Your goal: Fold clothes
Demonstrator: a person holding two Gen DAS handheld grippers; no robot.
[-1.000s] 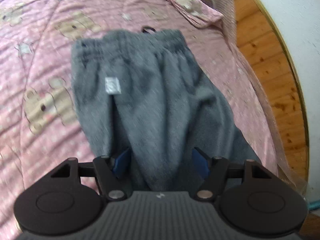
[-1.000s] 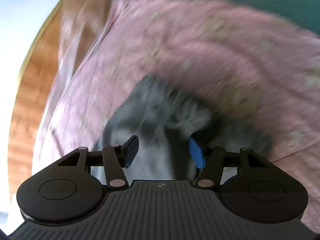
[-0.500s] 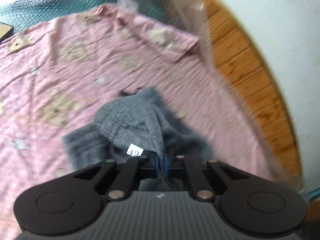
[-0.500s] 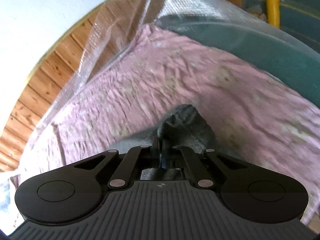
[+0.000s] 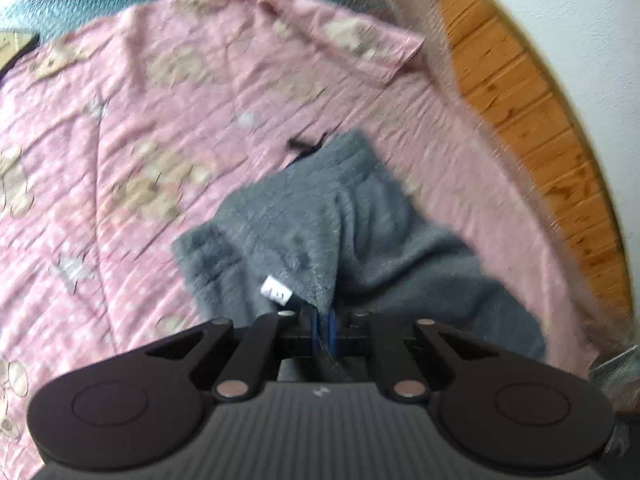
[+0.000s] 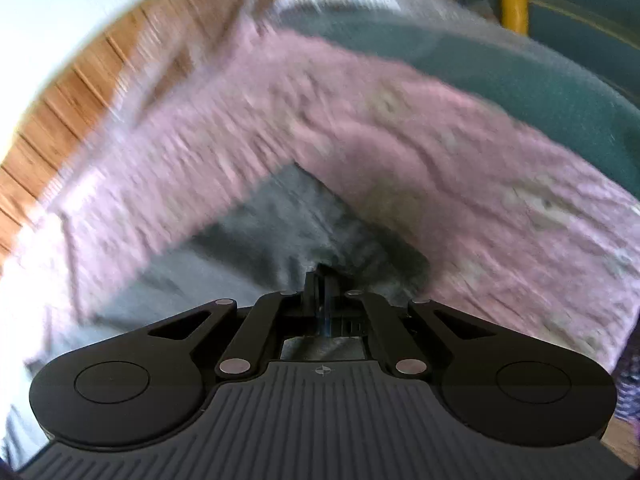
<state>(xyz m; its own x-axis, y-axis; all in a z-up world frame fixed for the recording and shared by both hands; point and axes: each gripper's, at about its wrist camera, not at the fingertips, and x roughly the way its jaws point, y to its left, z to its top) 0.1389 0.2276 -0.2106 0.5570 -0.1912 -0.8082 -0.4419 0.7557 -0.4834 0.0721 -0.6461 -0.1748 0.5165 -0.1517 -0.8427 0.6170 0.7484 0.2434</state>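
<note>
Grey fleece trousers (image 5: 320, 216) lie partly folded on a pink bear-print sheet (image 5: 120, 128). A white size tag (image 5: 275, 290) shows near the pinched edge. My left gripper (image 5: 323, 322) is shut on the grey cloth and holds that edge up over the rest of the garment. In the right wrist view the trousers (image 6: 288, 220) lie ahead, blurred. My right gripper (image 6: 322, 280) is shut on another part of the same grey cloth.
The pink sheet (image 6: 400, 128) covers a teal mattress (image 6: 520, 76). Wooden floor (image 5: 532, 96) and a white wall run along the bed's side. Clear plastic wrap (image 5: 420, 8) hangs at the bed edge. A yellow post (image 6: 515, 4) stands far back.
Both grippers went from open around the trousers to shut on the cloth. They have lifted and carried the held edges over the garment, which now looks shorter and doubled.
</note>
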